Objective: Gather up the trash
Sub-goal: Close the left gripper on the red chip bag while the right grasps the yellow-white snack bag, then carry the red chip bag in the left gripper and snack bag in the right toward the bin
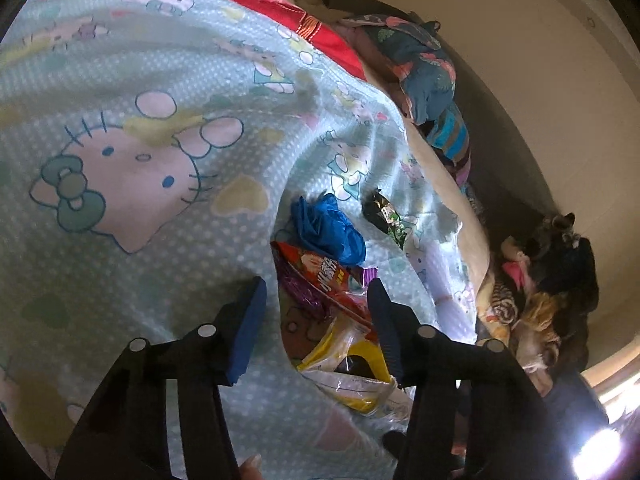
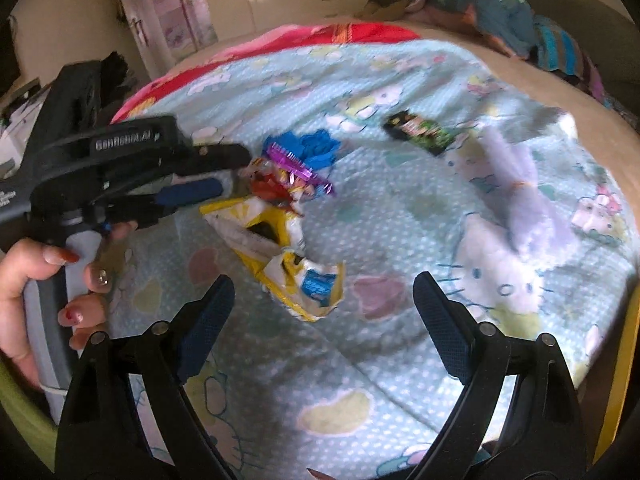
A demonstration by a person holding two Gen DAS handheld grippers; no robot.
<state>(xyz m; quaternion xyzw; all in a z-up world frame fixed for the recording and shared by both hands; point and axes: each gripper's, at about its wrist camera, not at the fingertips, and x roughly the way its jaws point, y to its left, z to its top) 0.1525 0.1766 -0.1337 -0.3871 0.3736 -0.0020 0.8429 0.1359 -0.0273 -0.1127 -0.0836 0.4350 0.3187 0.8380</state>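
A heap of wrappers lies on the Hello Kitty quilt [image 1: 120,128]: a red snack bag [image 1: 320,272], a purple foil wrapper [image 1: 296,292] and a crumpled yellow-and-white bag [image 1: 348,352]. Beyond them rest a blue plastic bag [image 1: 328,228] and a dark green wrapper [image 1: 388,216]. My left gripper [image 1: 316,320] straddles the heap with its jaws part-way apart. Its right pad is at the red and yellow bags; its left pad stands over a quilt fold, clear of them. In the right wrist view my right gripper [image 2: 324,284] hangs open just short of the yellow bag [image 2: 280,248], with the left gripper [image 2: 236,176] at the red bag [image 2: 272,188].
A person's hand [image 2: 40,280] holds the left gripper's handle. A pale lilac cloth [image 2: 516,192] lies on the quilt to the right. Piled clothes [image 1: 428,64] line the far side of the bed along the wall. Wardrobe doors [image 2: 192,4] stand behind.
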